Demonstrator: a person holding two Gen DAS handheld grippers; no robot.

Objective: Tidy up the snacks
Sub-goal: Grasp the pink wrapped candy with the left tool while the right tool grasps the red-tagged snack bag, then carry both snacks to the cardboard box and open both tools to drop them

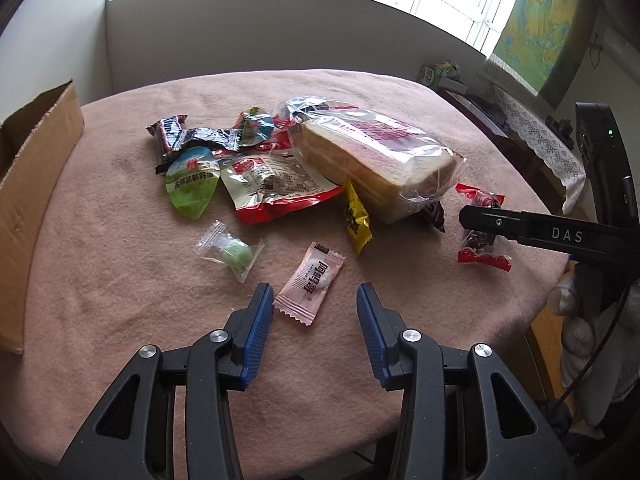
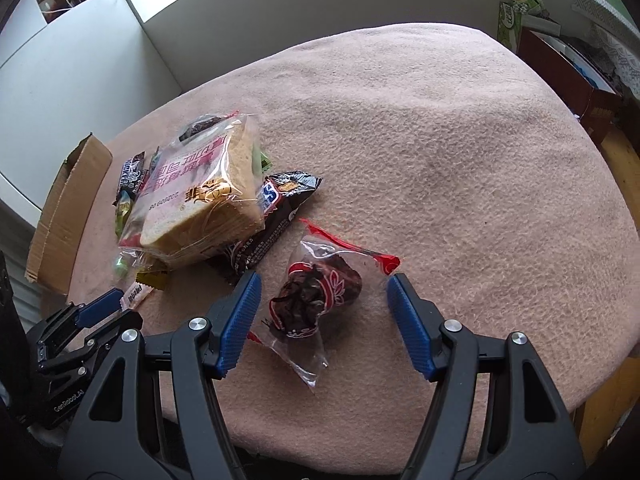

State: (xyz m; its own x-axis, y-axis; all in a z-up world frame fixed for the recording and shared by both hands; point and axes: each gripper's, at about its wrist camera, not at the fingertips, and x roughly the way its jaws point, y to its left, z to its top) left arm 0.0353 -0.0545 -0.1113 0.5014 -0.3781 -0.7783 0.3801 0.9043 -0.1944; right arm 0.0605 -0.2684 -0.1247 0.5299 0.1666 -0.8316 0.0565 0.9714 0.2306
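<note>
Though near the snacks (image 1: pixel 276 184), cardboard box (image 1: pixel 36 184) (inside unseen).

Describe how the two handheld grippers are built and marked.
Both the left gripper and the right gripper have black plastic linkage arms with silver rivets and ribbed blue pads. The right one's finger reads "DAS"; the left one's body reads "GenRobot.AI".

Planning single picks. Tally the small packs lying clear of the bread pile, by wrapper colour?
Pink sachet: 1
Clear wrapper with green candy: 1
Clear pack with red ends: 1
Total: 3
Left out: the yellow sachet, since it lies against the bread bag.
</note>
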